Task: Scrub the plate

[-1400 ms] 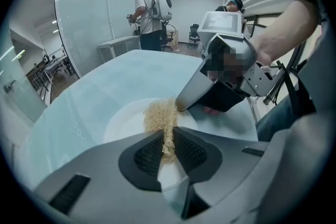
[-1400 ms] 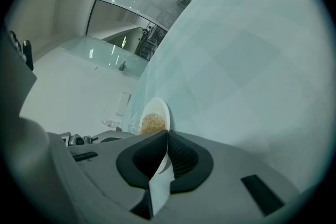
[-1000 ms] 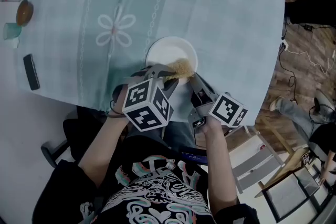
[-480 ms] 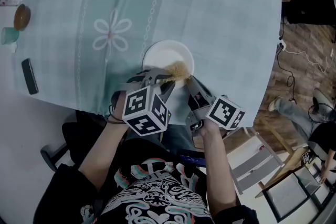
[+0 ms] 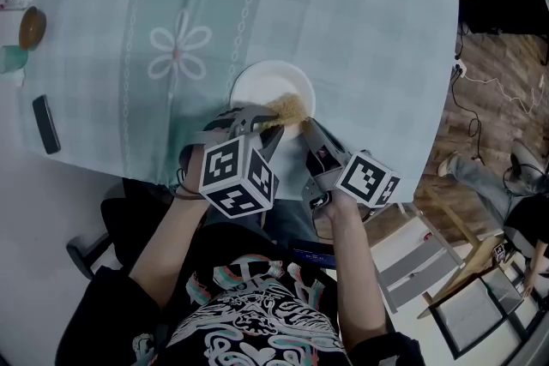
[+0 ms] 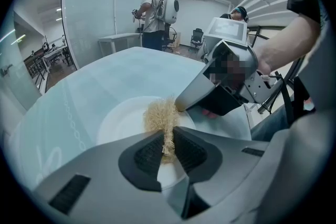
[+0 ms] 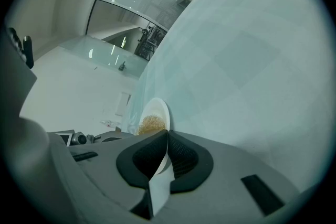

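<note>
A white plate (image 5: 262, 86) lies on the pale green tablecloth near the table's front edge. A tan fibrous scrubber (image 5: 290, 109) rests on its near right part. My left gripper (image 5: 257, 126) is shut on the scrubber (image 6: 161, 117), whose tuft sticks out past the pads onto the plate (image 6: 123, 120). My right gripper (image 5: 306, 129) is shut on the plate's near rim; in the right gripper view the thin white rim (image 7: 160, 162) runs between the pads (image 7: 181, 157), with the scrubber (image 7: 152, 124) beyond.
A dark phone (image 5: 45, 123) lies at the table's left edge, with a small brown bowl (image 5: 31, 27) and a green cup (image 5: 10, 58) further back. The table's right edge (image 5: 446, 73) drops to a wooden floor. People stand far off in the left gripper view.
The scrubber and both grippers have shifted slightly left and away with the plate; both grips are unchanged.
</note>
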`<state>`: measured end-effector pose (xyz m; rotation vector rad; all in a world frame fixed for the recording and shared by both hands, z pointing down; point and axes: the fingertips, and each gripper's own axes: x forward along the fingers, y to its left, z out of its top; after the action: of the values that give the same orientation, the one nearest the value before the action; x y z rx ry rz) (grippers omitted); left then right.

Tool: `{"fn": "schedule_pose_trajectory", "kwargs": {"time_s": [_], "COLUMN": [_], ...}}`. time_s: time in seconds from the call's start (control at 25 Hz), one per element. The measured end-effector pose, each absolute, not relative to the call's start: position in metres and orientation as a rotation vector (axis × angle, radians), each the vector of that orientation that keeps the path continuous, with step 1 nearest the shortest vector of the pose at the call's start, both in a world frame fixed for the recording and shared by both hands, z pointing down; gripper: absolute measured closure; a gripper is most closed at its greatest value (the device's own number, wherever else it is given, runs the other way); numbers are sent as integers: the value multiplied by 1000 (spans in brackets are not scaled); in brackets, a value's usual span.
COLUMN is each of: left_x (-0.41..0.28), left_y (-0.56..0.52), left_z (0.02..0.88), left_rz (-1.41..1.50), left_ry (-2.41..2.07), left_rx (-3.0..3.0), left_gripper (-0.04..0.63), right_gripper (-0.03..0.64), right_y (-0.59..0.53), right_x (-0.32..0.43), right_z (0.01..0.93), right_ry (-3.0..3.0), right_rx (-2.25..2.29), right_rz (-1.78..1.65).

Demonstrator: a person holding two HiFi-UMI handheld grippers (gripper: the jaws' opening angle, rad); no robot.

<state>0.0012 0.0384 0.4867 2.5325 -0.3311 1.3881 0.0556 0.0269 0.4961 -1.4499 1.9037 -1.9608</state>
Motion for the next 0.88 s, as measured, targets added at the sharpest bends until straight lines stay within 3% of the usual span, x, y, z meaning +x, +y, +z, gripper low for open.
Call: {"fn": "schedule_pose_trajectory", "kwargs": {"time_s": [0.88], "left_x": [-6], "left_y": [24], "left_z": [488], "left_rz": [1370], "left_ry": [-387], "left_rx": [2512], "left_gripper": [520], "right_gripper": [620], "right_y": [26], "right_x": [52], "right_z": [497], "right_ry": [1918], "right_rx": [-1422], "right_rz": [-1964]}}
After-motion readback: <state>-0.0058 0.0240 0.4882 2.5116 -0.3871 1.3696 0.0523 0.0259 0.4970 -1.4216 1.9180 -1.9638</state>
